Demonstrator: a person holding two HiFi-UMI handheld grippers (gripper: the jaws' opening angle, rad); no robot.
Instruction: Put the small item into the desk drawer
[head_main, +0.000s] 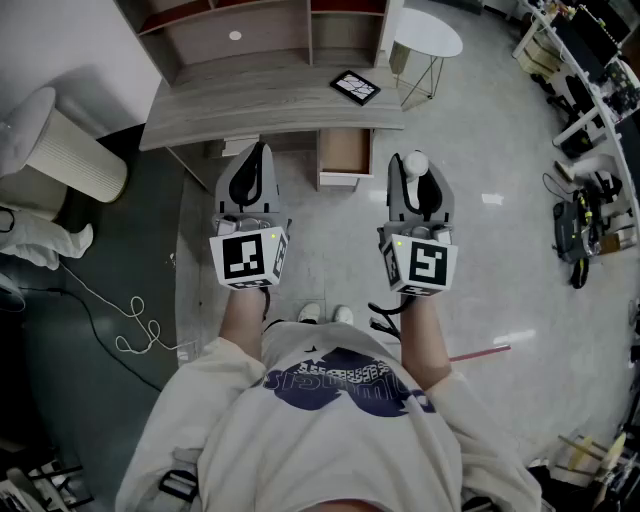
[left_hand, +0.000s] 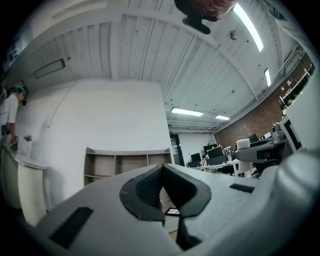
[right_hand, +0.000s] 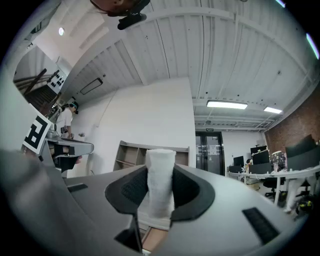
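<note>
My right gripper is shut on a small white rolled item, which stands upright between its dark pads. In the right gripper view the white roll sticks up above the jaws. The desk drawer is pulled open under the grey wooden desk, just ahead and left of the right gripper. My left gripper is shut with nothing in it; its pads meet at the tips in the left gripper view. It hovers in front of the desk, left of the drawer.
A black framed picture lies on the desk below a shelf unit. A round white side table stands to the right and a ribbed white cylinder to the left. A white cable trails on the floor. Office desks line the right side.
</note>
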